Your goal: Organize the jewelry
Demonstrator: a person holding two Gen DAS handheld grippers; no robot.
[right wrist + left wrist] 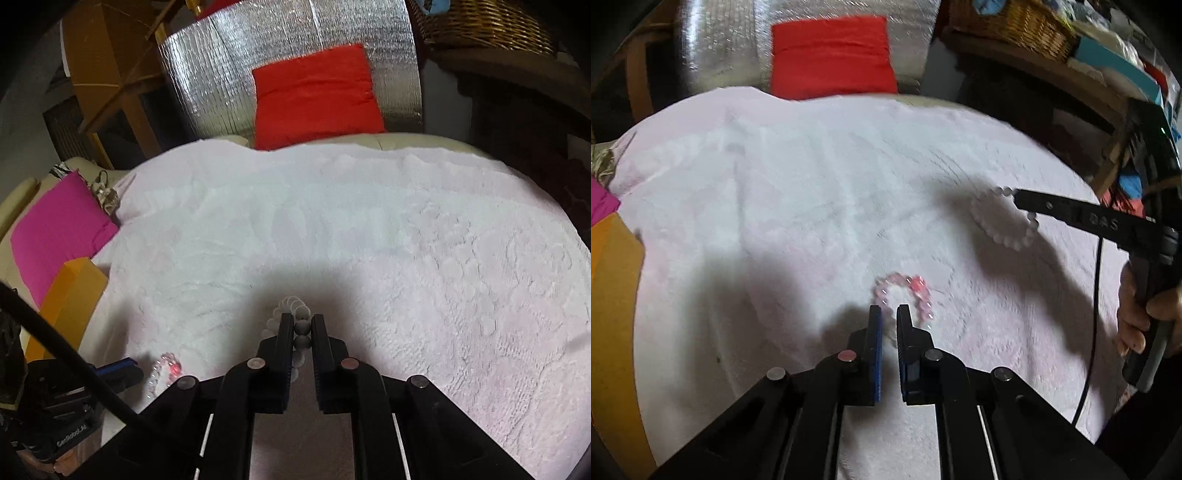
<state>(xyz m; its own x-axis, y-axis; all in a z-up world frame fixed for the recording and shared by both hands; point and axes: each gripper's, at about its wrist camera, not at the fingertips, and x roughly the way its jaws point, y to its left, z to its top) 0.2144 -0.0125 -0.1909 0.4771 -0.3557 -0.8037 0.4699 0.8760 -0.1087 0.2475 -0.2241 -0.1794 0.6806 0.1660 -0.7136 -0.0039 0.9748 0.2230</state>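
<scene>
A pink bead bracelet (908,295) hangs from my left gripper (889,308), whose jaws are closed on its beads just above the pale pink towel (775,206). It also shows in the right wrist view (168,369). A white bead bracelet (1004,221) is held by my right gripper (1021,203), lifted slightly over the towel. In the right wrist view my right gripper (302,319) is shut on the white beads (302,334), with the rest of the loop dangling in front.
An orange box (70,299) and a magenta cushion (59,229) lie at the towel's left edge. A red cushion (314,96) leans on a silver foil panel (221,74) behind. A wicker basket (1015,26) sits on a shelf at right.
</scene>
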